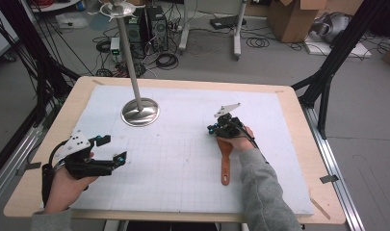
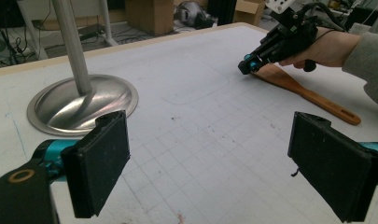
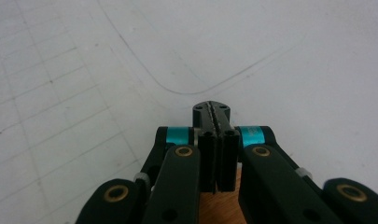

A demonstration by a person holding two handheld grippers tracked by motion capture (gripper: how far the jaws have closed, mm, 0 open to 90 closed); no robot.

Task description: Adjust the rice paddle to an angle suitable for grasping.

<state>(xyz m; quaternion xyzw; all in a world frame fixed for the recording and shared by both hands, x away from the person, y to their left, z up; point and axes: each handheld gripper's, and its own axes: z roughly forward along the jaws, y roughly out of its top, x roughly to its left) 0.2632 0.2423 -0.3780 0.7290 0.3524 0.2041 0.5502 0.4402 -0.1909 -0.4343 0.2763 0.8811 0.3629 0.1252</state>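
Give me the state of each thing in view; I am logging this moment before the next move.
Left gripper: jaws wide open, nothing between them, above the mat.
Right gripper: jaws shut together, empty, over the spatula's blade.
Brown wooden spatula: lying flat on the mat, not gripped.
Shiny metal stand with round base: upright on the mat.
White gridded mat: flat on the table.

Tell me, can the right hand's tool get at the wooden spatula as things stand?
Probably yes. The right tool, jaws shut, hovers right over the wooden spatula blade, and nothing lies between them on the mat; it would need to open first.
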